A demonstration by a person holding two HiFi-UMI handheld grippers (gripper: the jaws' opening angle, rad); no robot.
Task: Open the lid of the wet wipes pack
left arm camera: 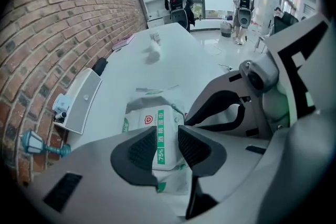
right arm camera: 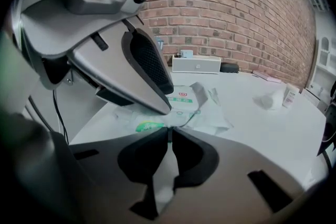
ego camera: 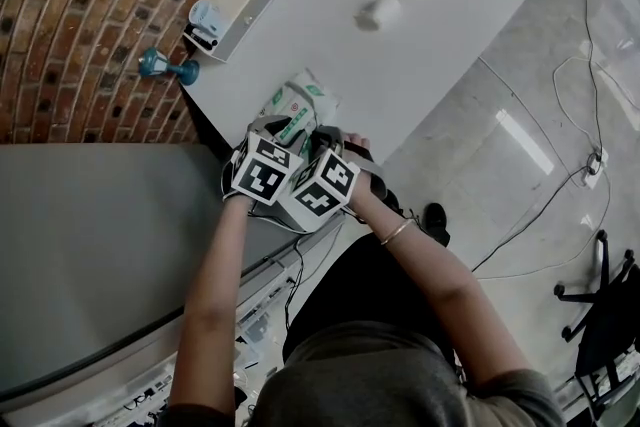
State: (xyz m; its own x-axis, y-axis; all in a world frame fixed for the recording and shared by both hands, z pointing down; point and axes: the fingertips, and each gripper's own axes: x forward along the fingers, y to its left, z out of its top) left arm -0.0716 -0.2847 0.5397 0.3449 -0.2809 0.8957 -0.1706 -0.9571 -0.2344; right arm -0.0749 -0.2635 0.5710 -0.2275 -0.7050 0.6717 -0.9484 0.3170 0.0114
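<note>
While the right gripper's (right arm camera: 169,134) jaws pinch the pack's (right arm camera: 184,99) near edge, the left gripper's (left arm camera: 167,136) jaws stand apart over its label. Pack: crumpled, white-green, at the surface's (ego camera: 450,15) corner.

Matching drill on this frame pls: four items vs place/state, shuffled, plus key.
1 pack
2 white box
3 left gripper
4 right gripper

A jaws apart
B on the table, beside the brick wall
C pinching the pack's edge
D at the near table edge, under both grippers

Pairs: 1-D, 2-B, 3-A, 4-C
</note>
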